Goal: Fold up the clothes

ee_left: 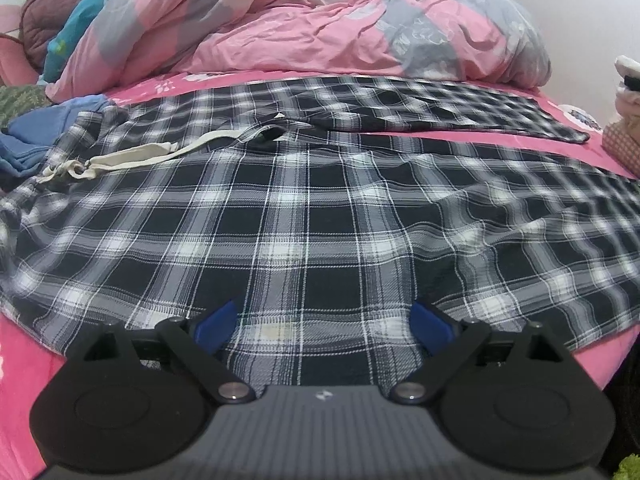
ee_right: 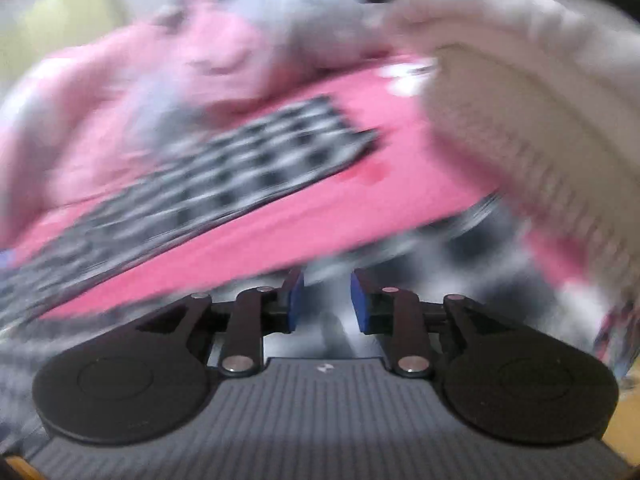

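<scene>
— Item one, nearest?
— My left claw (ee_left: 322,322), jaws wide, holding nothing, over the plaid trousers (ee_left: 304,216).
— My right claw (ee_right: 326,300)?
— Jaws narrowly apart; blur hides any grip.
— Trousers' condition?
— Spread flat on the pink sheet (ee_left: 500,138), legs apart, cream drawstring (ee_left: 132,158) loose. No fold shows; folding remains.
— Farthest?
— The heaped quilt (ee_left: 320,24).

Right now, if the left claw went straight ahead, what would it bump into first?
The plaid cloth. The open left claw already sits just over it, and the cloth spreads ahead across the bed. Past that come a pale drawstring and the pink quilt, though how far is hard to judge.
</scene>
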The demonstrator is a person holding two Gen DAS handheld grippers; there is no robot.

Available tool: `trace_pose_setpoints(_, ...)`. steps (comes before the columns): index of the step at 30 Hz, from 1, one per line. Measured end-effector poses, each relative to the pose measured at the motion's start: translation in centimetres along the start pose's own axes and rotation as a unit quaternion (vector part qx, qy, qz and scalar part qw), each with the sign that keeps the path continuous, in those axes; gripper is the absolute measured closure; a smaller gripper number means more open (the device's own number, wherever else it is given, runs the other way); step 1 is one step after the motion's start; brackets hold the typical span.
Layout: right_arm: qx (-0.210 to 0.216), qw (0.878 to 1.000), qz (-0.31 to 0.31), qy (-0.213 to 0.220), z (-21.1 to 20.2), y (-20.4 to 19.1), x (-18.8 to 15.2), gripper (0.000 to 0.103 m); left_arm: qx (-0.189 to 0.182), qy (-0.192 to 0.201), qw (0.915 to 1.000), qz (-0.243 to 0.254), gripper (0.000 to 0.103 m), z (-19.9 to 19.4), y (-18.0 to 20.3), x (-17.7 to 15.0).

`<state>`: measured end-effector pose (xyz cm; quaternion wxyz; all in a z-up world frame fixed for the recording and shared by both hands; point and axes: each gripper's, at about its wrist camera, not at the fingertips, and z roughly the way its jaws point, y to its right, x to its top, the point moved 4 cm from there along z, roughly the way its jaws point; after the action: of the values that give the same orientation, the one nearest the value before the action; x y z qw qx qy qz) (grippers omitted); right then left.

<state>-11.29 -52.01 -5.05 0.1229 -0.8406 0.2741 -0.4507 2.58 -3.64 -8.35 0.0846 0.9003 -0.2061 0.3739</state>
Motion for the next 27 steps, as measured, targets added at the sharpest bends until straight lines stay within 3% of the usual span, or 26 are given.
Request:
trace_pose_setpoints(2, 0.007, 1.000, 0.006, 0.007, -0.9, -0.5, -0.8, 0.072, -0.002, 0.003, 1.0000, -0.002, 0.008, 0.0, -0.1, 0.0)
trace_pose_setpoints(5, -0.065, 0.994, 0.083, 0.011, -4.1, 3.6, -4.7, 0.071, -0.006, 0.006, 1.0000, -0.004, 0.008, 0.0, -0.2, -0.1)
trace_pose_setpoints(10, -0.183, 0.961, 0.207, 0.018, -9.7, 10.3, -11.4, 0.070, -0.007, 0.005, 0.9999, -0.010, 0.008, -0.4, -0.6, -0.5)
trace_pose_setpoints(14, -0.138, 0.975, 0.162, 0.063, -11.4, 5.8, -9.9, 0.070, -0.003, 0.005, 0.9997, -0.022, 0.008, -1.2, -1.1, -1.1)
trace_pose_setpoints(17, -0.054, 0.990, 0.108, 0.074, -9.4, -0.3, -6.7, 0.070, 0.004, 0.010, 0.9993, -0.035, 0.008, -2.2, -1.8, -2.0)
trace_pose_setpoints(19, 0.009, 0.996, 0.064, 0.060, -7.6, -4.9, -5.0, 0.070, 0.011, 0.010, 0.9990, -0.042, 0.008, -2.9, -2.5, -2.7)
trace_pose_setpoints(22, 0.071, 0.997, 0.007, 0.019, -3.6, -10.8, -5.0, 0.070, 0.027, 0.008, 0.9981, -0.055, 0.008, -4.1, -3.9, -3.6)
trace_pose_setpoints(24, 0.079, 0.996, -0.034, -0.018, -1.3, -13.7, -6.0, 0.070, 0.036, 0.012, 0.9969, -0.068, 0.008, -4.9, -5.0, -3.9)
trace_pose_setpoints(27, 0.045, 0.990, -0.115, -0.070, 0.5, -17.4, -9.3, 0.070, 0.041, 0.031, 0.9951, -0.084, 0.008, -6.4, -6.4, -3.8)
